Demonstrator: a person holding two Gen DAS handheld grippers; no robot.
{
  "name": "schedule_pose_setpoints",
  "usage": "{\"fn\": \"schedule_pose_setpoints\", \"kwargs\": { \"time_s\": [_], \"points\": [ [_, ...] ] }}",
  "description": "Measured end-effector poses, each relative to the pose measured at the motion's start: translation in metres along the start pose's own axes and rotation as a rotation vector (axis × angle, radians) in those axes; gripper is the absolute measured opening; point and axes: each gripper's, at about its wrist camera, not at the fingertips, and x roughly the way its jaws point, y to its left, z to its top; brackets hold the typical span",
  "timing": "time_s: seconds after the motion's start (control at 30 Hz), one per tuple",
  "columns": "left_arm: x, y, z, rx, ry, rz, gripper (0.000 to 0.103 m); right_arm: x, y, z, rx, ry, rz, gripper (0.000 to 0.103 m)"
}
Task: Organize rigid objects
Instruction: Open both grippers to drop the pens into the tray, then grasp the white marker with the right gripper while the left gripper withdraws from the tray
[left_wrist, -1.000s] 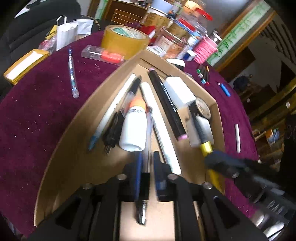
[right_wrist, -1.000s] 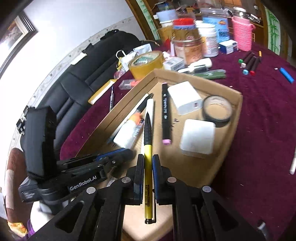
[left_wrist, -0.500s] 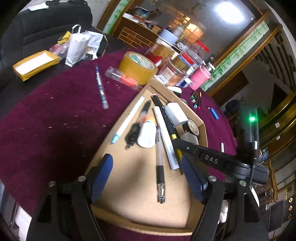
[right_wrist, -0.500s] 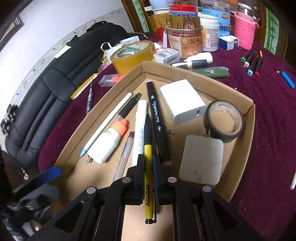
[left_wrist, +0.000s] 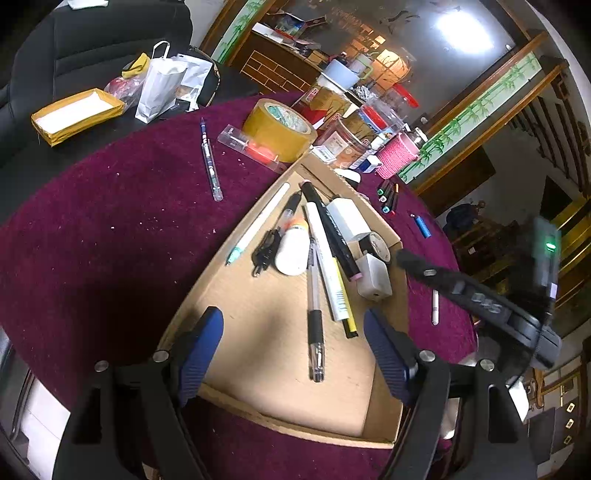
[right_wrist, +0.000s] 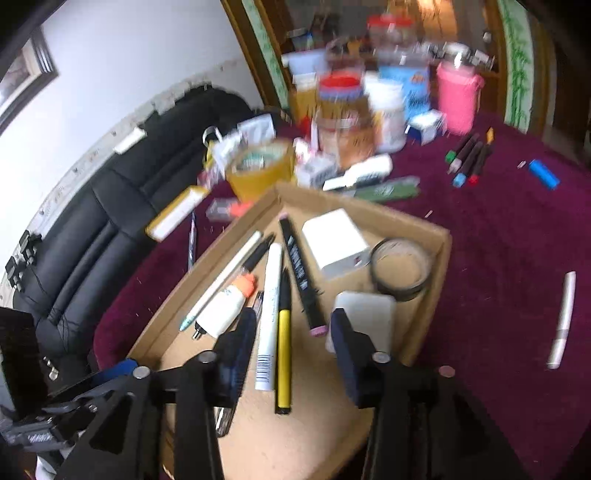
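A shallow cardboard tray (left_wrist: 384, 424) (right_wrist: 439, 236) lies on the maroon tablecloth. In it lie a clear gel pen (left_wrist: 314, 306), a yellow-and-black pen (right_wrist: 283, 339) (left_wrist: 344, 295), a white marker (right_wrist: 269, 314), a black marker (right_wrist: 300, 269), a white glue bottle (left_wrist: 292, 248), a white box (right_wrist: 334, 242), a tape ring (right_wrist: 400, 267) and a white pad (right_wrist: 365, 314). My left gripper (left_wrist: 293, 350) is open and empty above the tray's near end. My right gripper (right_wrist: 291, 354) is open over the yellow pen, not holding it.
Loose on the cloth: a blue-tipped pen (left_wrist: 210, 162), a clear case with an orange item (left_wrist: 251, 147), a brown tape roll (left_wrist: 277, 127), several markers (right_wrist: 467, 158), a blue lighter (right_wrist: 543, 173), a white stick (right_wrist: 563, 317). Jars and a pink cup (right_wrist: 456, 96) crowd the back. A black sofa (right_wrist: 92, 229) stands left.
My left gripper opened, let go of the clear gel pen and drew back. My right gripper opened and released the yellow pen into the tray, then pulled back and up.
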Motion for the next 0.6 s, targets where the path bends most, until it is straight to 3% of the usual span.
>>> {"fn": "schedule_pose_setpoints", "kwargs": {
  "time_s": [0.07, 0.17, 0.33, 0.6],
  "points": [
    [-0.001, -0.002, -0.002, 0.004, 0.005, 0.008, 0.081, -0.024, -0.003, -0.004, -0.023, -0.066, -0.045, 0.067],
    [-0.002, -0.007, -0.006, 0.01, 0.017, 0.031, 0.082, -0.051, -0.014, -0.011, -0.047, -0.138, -0.107, 0.08],
    [-0.002, -0.016, -0.014, 0.023, 0.024, 0.049, 0.082, -0.075, -0.05, -0.021, -0.028, -0.162, -0.181, 0.085],
    [0.004, -0.054, -0.028, 0.089, 0.055, 0.022, 0.082, -0.083, -0.152, -0.05, 0.204, -0.066, -0.226, 0.085]
  ]
}}
